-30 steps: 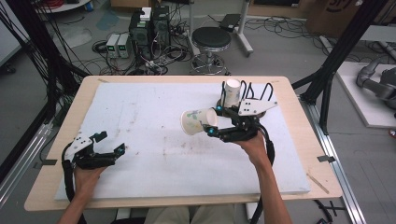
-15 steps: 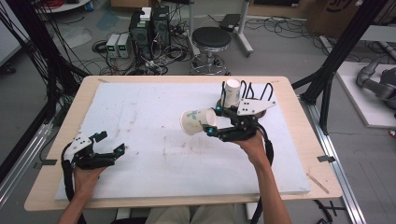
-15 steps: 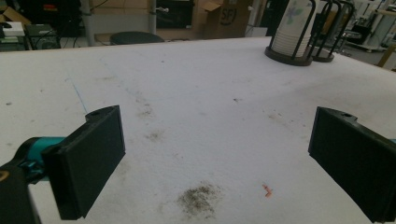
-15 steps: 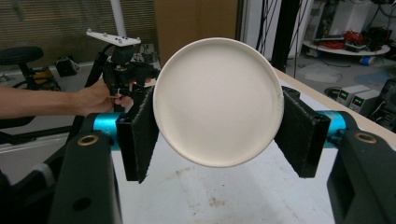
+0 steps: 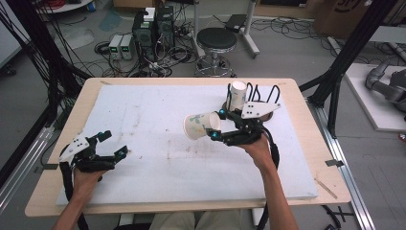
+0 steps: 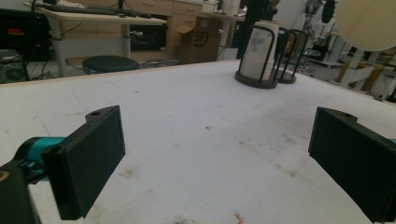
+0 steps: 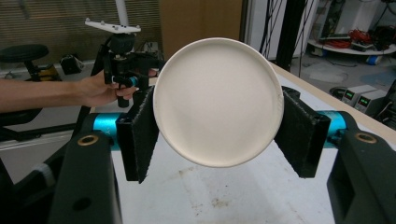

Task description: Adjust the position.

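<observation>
My right gripper (image 5: pixel 216 125) is shut on a white paper cup (image 5: pixel 200 125), held on its side above the middle of the white board, mouth pointing left. In the right gripper view the cup's round bottom (image 7: pixel 218 101) faces the camera, pinched between the two black pads (image 7: pixel 138 135). A stack of paper cups (image 5: pixel 237 95) stands in a black wire holder (image 5: pixel 253 96) at the far right of the board, just behind my right gripper. My left gripper (image 5: pixel 111 143) hovers open at the near left of the board; its jaws are wide apart with nothing between them (image 6: pixel 212 154).
The white board (image 5: pixel 153 115) covers a wooden table (image 5: pixel 306 124). A second wire holder (image 6: pixel 292 58) stands beside the cup stack (image 6: pixel 259 53). A stool (image 5: pixel 217 40), electronics boxes and cables lie on the floor beyond the far edge. Black frame posts flank both sides.
</observation>
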`<action>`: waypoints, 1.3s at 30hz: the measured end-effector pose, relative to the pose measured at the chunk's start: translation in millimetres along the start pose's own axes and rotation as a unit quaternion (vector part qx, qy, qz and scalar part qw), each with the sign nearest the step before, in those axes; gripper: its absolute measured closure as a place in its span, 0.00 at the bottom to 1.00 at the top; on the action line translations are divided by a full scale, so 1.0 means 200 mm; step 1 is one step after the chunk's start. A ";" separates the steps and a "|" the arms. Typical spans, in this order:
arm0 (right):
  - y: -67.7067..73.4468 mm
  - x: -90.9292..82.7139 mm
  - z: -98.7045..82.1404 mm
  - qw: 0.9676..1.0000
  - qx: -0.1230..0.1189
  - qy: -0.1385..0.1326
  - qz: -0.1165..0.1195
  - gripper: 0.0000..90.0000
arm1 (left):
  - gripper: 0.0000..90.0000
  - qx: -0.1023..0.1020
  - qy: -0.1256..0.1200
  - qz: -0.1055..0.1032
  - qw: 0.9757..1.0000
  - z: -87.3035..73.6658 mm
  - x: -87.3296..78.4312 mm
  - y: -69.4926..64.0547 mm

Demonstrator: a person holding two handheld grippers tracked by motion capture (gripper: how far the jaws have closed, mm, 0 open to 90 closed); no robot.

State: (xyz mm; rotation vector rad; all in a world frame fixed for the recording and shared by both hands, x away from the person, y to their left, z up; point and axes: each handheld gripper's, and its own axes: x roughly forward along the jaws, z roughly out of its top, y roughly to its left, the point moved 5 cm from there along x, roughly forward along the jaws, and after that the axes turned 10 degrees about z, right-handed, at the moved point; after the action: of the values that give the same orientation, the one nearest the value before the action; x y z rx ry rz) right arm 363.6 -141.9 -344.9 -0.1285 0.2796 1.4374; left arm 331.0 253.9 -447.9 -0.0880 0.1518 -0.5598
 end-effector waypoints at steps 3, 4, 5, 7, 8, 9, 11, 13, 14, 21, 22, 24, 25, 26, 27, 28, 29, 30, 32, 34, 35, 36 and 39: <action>0.00 0.01 0.00 1.000 0.000 0.003 0.004 0.40 | 0.04 0.007 0.006 -0.016 1.000 0.03 0.01 -0.02; 0.00 0.01 0.00 1.000 0.001 0.004 0.005 0.40 | 0.04 0.008 0.007 -0.022 1.000 0.04 0.02 -0.02; 0.00 0.01 0.00 1.000 0.001 0.006 0.004 0.40 | 0.04 0.008 0.008 -0.029 1.000 0.06 0.02 -0.03; 0.00 0.01 0.00 1.000 -0.001 0.006 0.008 0.40 | 0.04 0.005 0.010 -0.039 0.999 0.09 0.03 -0.04; 0.00 0.01 0.00 1.000 0.000 0.007 0.008 0.40 | 0.04 0.006 0.010 -0.049 0.999 0.12 0.04 -0.04; 0.00 0.01 0.00 1.000 -0.001 0.007 0.008 0.40 | 0.04 0.007 0.012 -0.053 0.999 0.13 0.04 -0.05; 0.00 0.01 0.00 1.000 0.000 0.009 0.010 0.40 | 0.04 0.014 0.015 -0.066 0.998 0.17 0.05 -0.06; 0.00 0.02 0.00 1.000 -0.004 0.009 0.010 0.40 | 0.04 0.020 0.020 -0.081 0.996 0.20 0.07 -0.08; 0.00 0.02 0.00 1.000 -0.002 0.009 0.013 0.40 | 0.04 0.023 0.023 -0.090 0.995 0.22 0.07 -0.09; 0.01 0.02 0.00 1.000 -0.006 0.009 0.021 0.40 | 0.04 0.042 0.037 -0.148 0.987 0.31 0.12 -0.14; 0.01 0.02 0.00 1.000 -0.004 0.011 0.022 0.40 | 0.04 0.045 0.042 -0.159 0.985 0.32 0.13 -0.14; 0.02 0.02 0.00 1.000 -0.003 0.011 0.024 0.40 | 0.04 0.050 0.047 -0.175 0.982 0.34 0.15 -0.16; 0.02 0.02 0.00 1.000 -0.004 0.011 0.025 0.40 | 0.04 0.051 0.050 -0.184 0.980 0.35 0.16 -0.16; 0.01 0.02 0.00 1.000 -0.005 0.009 0.025 0.40 | 0.04 0.054 0.052 -0.191 0.979 0.36 0.17 -0.17; 0.01 0.03 0.00 1.000 -0.005 0.009 0.026 0.40 | 0.04 0.057 0.055 -0.197 0.977 0.36 0.17 -0.18; 0.01 0.03 0.00 1.000 -0.006 0.009 0.027 0.40 | 0.04 0.059 0.057 -0.206 0.975 0.38 0.18 -0.19; 0.02 0.03 0.00 1.000 -0.003 0.010 0.030 0.40 | 0.04 0.061 0.059 -0.213 0.973 0.38 0.19 -0.20; 0.01 0.03 0.00 1.000 -0.005 0.010 0.030 0.40 | 0.04 0.065 0.059 -0.216 0.972 0.39 0.20 -0.20; 0.02 0.03 0.00 0.999 -0.004 0.012 0.033 0.40 | 0.04 0.065 0.059 -0.226 0.970 0.40 0.22 -0.22; 0.02 0.03 0.00 0.999 -0.007 0.010 0.034 0.40 | 0.04 0.069 0.065 -0.236 0.967 0.41 0.23 -0.23; 0.02 0.03 0.00 0.999 -0.007 0.010 0.035 0.40 | 0.04 0.071 0.067 -0.240 0.966 0.41 0.24 -0.23; 0.03 0.03 0.01 0.999 -0.007 0.009 0.037 0.40 | 0.04 0.073 0.067 -0.247 0.964 0.42 0.25 -0.24; 0.03 0.04 0.01 0.999 -0.007 0.006 0.042 0.40 | 0.04 0.080 0.073 -0.256 0.960 0.44 0.27 -0.26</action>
State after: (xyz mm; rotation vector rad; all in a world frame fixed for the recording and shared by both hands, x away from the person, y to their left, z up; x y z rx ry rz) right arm 358.8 -133.6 -344.8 -0.1381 0.2882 1.5217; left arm 363.4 184.9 -361.5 0.0766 0.2295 -1.0960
